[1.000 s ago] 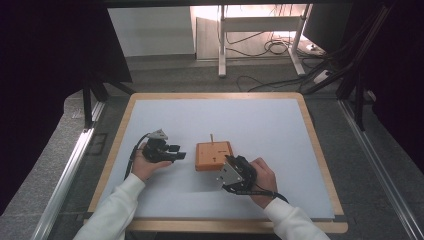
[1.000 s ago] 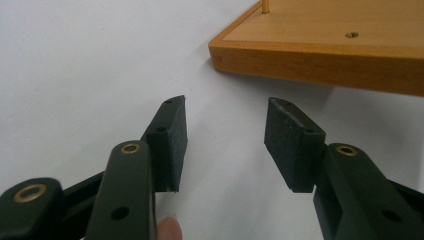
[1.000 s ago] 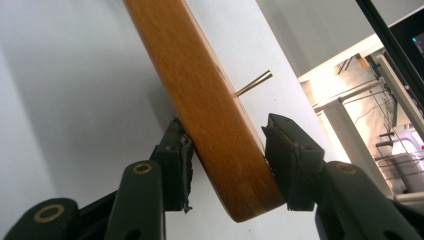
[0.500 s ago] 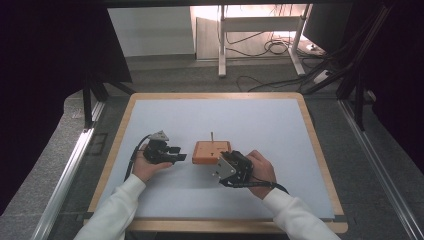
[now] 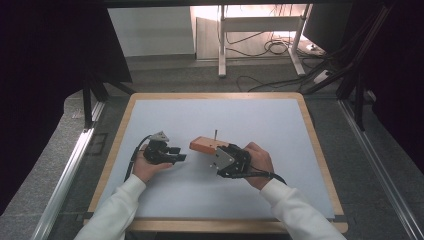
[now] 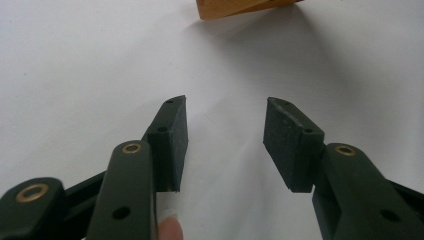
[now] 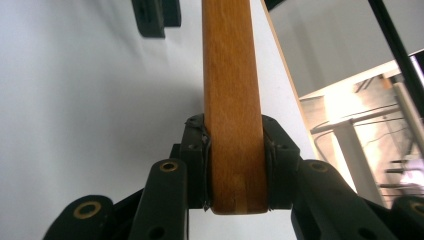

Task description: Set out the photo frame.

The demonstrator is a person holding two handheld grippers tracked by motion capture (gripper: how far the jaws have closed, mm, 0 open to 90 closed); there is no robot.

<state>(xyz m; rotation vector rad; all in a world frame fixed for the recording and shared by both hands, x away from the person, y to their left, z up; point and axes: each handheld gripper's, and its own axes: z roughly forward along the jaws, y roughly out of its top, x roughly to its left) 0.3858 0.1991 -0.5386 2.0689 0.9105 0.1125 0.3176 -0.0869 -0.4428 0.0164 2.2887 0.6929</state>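
One wooden block [image 5: 205, 145], two tools, right tool [image 7: 235, 150] gripping it

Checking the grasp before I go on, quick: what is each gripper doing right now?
Left gripper: open, nothing between its jaws.
Right gripper: jaws have just been closing, now clamped on the wooden block.

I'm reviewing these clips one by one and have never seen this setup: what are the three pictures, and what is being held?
A person works at a table with a hand-held gripper in each hand. The high view looks down on the table; each gripper view looks along that gripper's own two black fingers. The right gripper has been closing and now clamps a wooden block by its sides, raised off the white surface; a thin pin stands up from the block. The left gripper rests nearby, open, with nothing between its fingers.
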